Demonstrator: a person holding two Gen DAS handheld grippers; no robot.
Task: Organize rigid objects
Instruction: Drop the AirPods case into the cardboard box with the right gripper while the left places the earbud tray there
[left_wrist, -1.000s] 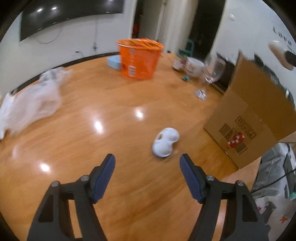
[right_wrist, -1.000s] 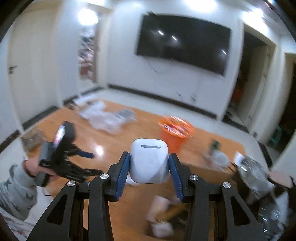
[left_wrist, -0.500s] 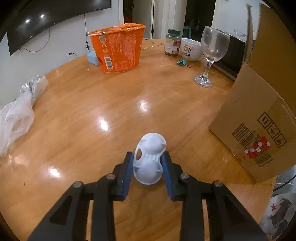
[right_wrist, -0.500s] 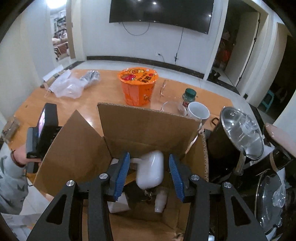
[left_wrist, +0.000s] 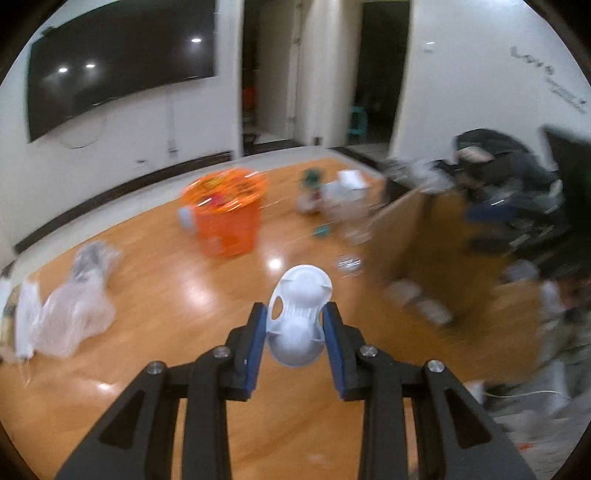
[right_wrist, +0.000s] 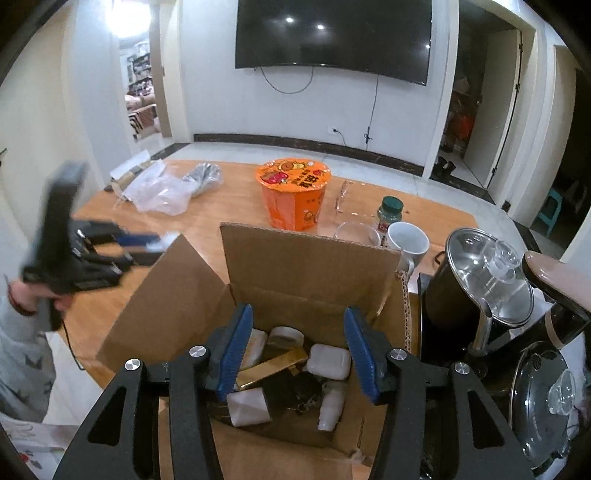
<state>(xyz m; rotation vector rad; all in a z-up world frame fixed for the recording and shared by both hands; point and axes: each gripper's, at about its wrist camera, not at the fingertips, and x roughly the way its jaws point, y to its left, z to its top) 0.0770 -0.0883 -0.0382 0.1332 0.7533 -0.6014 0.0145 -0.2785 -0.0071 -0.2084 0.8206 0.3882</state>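
My left gripper is shut on a white plastic holder with holes and holds it above the wooden table. The view is blurred. My right gripper is open and empty above the open cardboard box. A white earbud case lies inside the box among several small items, including a gold bar-shaped object and a small white bottle. The left gripper also shows in the right wrist view, left of the box. The box shows at the right in the left wrist view.
An orange noodle cup, a glass, a white mug and a green-capped jar stand behind the box. Clear plastic bags lie at the far left. Black kettles stand right of the box.
My left gripper closed on the white holder and lifted it off the table toward the box. My right gripper opened and the earbud case dropped into the box.
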